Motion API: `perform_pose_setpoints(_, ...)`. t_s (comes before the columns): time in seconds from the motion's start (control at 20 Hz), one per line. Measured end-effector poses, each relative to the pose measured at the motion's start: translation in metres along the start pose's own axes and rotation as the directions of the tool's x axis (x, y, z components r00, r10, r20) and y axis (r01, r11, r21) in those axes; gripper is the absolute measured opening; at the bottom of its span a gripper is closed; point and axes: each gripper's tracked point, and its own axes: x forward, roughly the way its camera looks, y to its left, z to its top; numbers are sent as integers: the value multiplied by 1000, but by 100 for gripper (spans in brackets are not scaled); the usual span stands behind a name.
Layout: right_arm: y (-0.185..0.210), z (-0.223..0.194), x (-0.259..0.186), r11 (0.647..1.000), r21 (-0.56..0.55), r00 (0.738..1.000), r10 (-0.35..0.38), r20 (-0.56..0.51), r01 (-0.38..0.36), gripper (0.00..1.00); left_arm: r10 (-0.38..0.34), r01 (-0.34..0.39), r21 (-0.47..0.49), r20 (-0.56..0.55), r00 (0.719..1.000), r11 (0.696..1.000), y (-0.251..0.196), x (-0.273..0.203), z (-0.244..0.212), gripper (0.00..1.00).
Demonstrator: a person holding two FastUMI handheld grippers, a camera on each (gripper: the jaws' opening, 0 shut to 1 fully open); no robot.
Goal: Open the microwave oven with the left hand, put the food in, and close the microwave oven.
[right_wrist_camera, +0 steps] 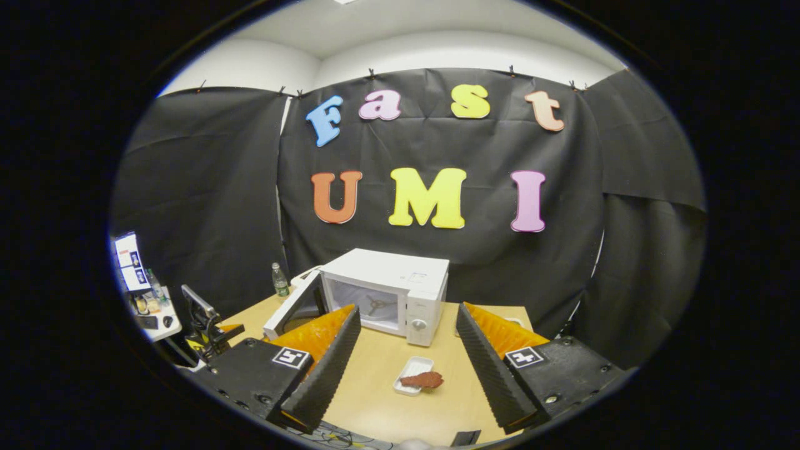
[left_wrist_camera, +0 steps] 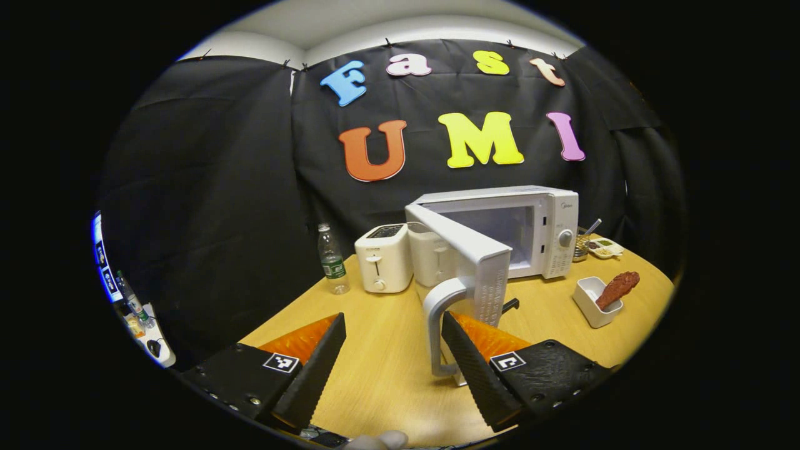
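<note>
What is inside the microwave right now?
The microwave stands open; inside shows a bare turntable hub and no food. The door hides the cavity's left edge. The food lies in its tray outside.

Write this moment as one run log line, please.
microwave door: open | left gripper: open, at door handle | right gripper: open | food: in tray

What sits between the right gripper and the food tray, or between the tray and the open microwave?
Nothing visible. Bare table lies between the open right gripper and the food on its tray. From there to the microwave cavity the path is open; the door is swung aside.
</note>
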Motion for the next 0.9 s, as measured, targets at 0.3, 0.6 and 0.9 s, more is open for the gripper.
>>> perform_pose_setpoints(0.3, 9, -9, 4, 1000, 6, 1000, 5, -24, -5, 91, 101, -103, -60, -36, 994, 993, 62, 3, -10, 95)
perform_pose_setpoints(0.6, 6, -12, 2, 1000, 5, 999, -14, -35, 15, 91, 44, -46, -34, -35, 998, 998, 45, 0, -22, 95)
perform_pose_setpoints(0.9, 4, -13, 4, 1000, -12, 998, -27, -50, 26, 91, -4, 3, -25, -24, 1000, 1000, 30, 17, -23, 91)
